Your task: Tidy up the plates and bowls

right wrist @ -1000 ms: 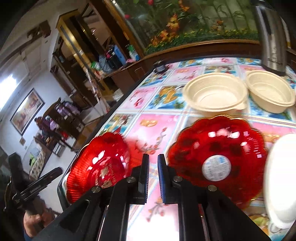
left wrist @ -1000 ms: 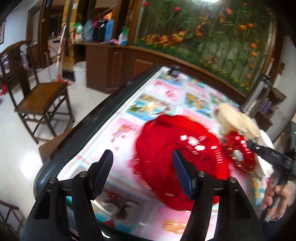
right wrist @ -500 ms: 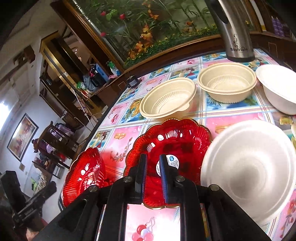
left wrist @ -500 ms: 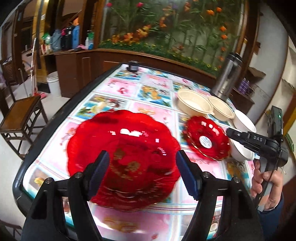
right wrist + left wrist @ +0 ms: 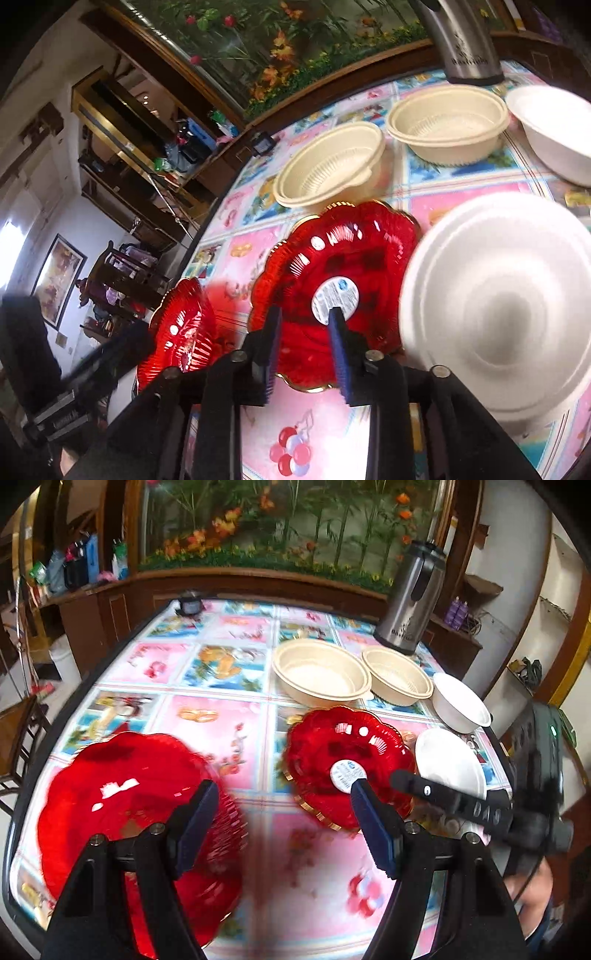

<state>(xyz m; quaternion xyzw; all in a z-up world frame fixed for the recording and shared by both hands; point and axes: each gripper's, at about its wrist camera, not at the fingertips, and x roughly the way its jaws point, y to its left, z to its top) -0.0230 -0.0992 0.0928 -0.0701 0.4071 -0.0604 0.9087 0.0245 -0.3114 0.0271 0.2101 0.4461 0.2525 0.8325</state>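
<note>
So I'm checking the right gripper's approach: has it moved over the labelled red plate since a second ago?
Yes. The right gripper now sits over the labelled red plate, nearer the cream bowl, its jaws opening.

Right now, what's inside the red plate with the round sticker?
Nothing lies in the red plate except the round white sticker at its centre. The right gripper, jaws opening, covers part of its near side, so that patch cannot be checked.

Both red plates look like glossy, ribbed translucent plastic. The cream bowls look matt, the white bowls matt and foam-like. The flask is brushed metal; the desk has a shiny printed cover.
</note>
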